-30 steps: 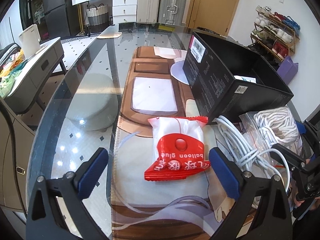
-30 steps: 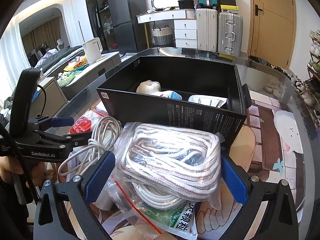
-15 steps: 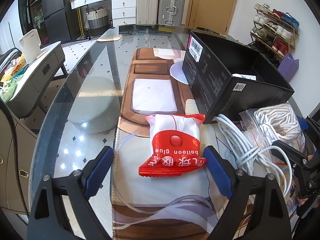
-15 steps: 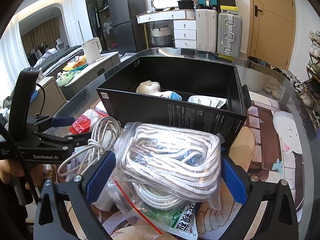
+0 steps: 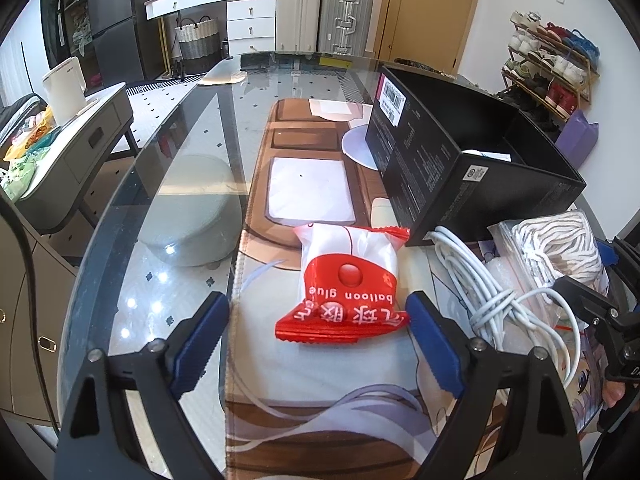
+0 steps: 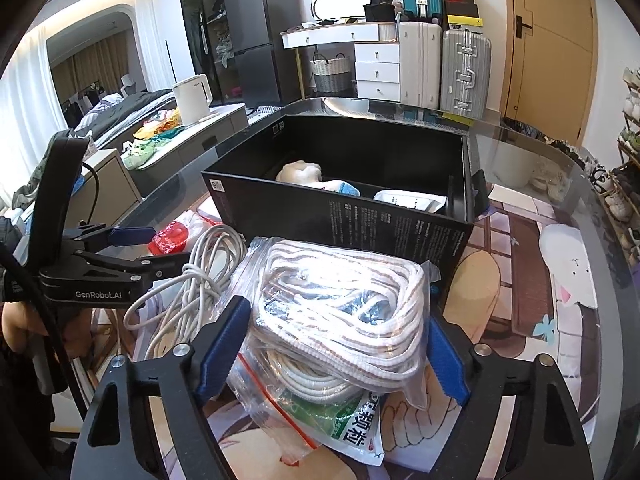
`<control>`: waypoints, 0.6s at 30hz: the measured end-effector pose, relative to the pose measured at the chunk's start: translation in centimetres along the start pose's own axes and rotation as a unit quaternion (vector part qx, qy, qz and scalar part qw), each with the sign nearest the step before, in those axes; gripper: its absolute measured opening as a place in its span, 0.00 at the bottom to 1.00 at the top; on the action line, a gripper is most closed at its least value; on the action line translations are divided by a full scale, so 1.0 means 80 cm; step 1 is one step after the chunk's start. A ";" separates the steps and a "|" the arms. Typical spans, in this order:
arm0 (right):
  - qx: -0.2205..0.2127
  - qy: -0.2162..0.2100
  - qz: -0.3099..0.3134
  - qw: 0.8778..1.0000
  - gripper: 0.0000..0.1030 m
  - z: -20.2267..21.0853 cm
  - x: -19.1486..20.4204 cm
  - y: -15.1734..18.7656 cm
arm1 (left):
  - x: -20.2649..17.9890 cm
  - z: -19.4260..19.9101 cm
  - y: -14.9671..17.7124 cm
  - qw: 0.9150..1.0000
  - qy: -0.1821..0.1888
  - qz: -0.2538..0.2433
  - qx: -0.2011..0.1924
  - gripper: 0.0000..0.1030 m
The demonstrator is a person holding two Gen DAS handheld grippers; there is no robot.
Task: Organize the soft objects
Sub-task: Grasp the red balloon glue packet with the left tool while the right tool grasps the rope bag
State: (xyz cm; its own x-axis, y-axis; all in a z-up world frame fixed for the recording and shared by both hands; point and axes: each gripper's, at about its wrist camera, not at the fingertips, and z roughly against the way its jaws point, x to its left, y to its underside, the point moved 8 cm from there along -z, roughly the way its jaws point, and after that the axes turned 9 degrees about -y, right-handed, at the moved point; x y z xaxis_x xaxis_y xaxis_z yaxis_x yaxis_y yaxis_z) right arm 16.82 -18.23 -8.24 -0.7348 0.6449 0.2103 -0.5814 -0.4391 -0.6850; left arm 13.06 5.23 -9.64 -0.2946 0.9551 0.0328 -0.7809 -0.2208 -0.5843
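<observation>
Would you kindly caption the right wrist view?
Right claw closing around a bagged white rope before the black box.

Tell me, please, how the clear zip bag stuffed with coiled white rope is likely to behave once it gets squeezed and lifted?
The clear zip bag of coiled white rope bulges loosely, so it will probably squash and sag rather than hold shape. Its glossy plastic looks slippery; the closing right gripper, jaws flanking it, may slide. The flat green-printed packet beneath it seems separate and will likely stay behind.
</observation>
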 end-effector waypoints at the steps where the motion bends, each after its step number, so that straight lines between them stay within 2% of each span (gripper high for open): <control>1: -0.001 -0.002 0.000 1.000 0.79 0.002 -0.001 0.002 | 0.000 0.001 0.000 1.000 -0.001 -0.001 -0.002 0.87; 12: -0.011 -0.016 -0.009 1.000 0.74 0.020 -0.010 0.008 | 0.001 0.009 -0.002 1.000 -0.005 0.007 -0.024 0.83; 18: -0.010 -0.015 -0.005 1.000 0.74 0.021 -0.011 0.007 | -0.005 0.014 -0.004 0.999 -0.007 -0.004 -0.037 0.81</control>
State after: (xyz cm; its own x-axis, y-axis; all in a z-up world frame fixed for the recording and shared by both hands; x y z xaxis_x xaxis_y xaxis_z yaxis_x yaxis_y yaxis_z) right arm 16.53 -20.07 -7.60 -0.7396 0.6300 0.2368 -0.5812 -0.4204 -0.6968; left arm 12.81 4.74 -8.59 -0.2967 0.9537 0.0498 -0.7404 -0.1967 -0.6428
